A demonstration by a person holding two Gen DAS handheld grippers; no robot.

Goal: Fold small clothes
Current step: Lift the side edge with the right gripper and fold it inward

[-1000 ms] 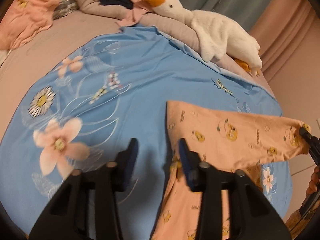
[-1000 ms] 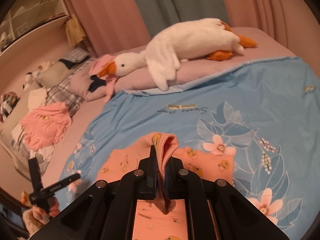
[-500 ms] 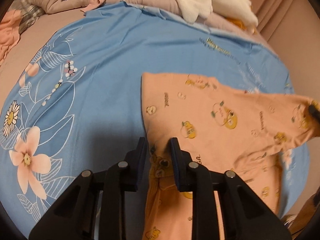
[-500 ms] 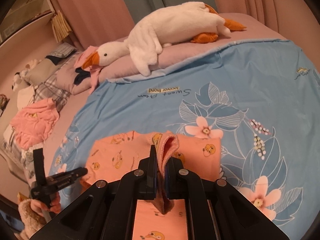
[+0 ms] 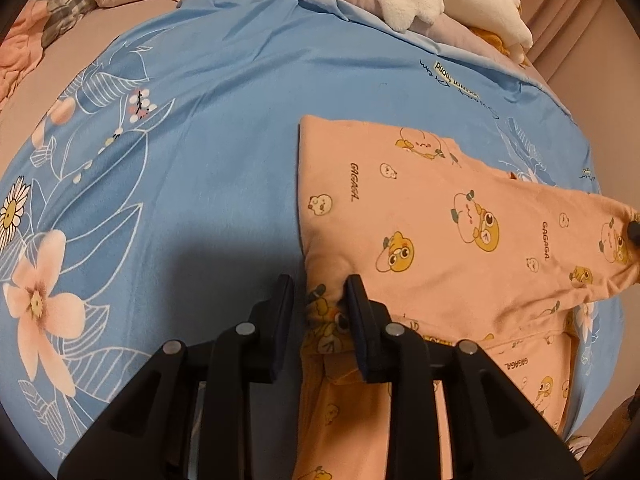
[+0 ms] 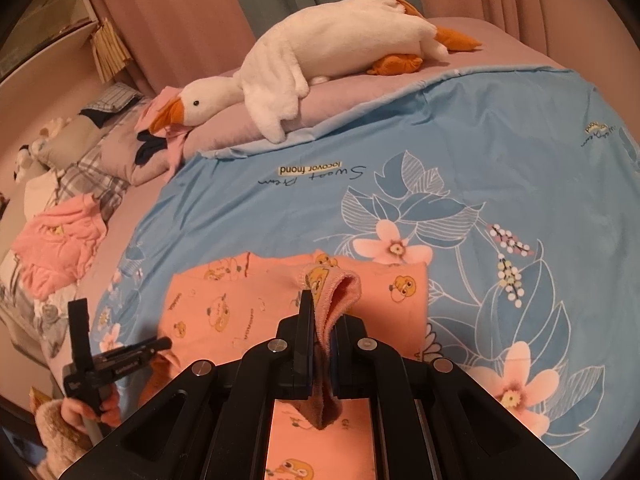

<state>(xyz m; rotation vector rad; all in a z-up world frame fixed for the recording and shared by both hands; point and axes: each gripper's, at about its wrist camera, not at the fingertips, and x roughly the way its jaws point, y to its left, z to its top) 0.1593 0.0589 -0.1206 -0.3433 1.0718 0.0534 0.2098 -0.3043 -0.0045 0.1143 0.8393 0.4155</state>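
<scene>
A white plush goose [image 6: 320,56] is laid along a mauve quilt [image 6: 340,92]. A blue floral sheet [image 5: 224,128] is spread below.

Garment [image 6: 224,312] lying on the bedsheet [image 6: 460,168], plush goose [image 6: 320,64] lying behind it on the folded quilt [image 6: 352,92], crumpled clothes [image 6: 56,252] sitting far left, pillows [image 6: 100,152] lying behind them.
</scene>
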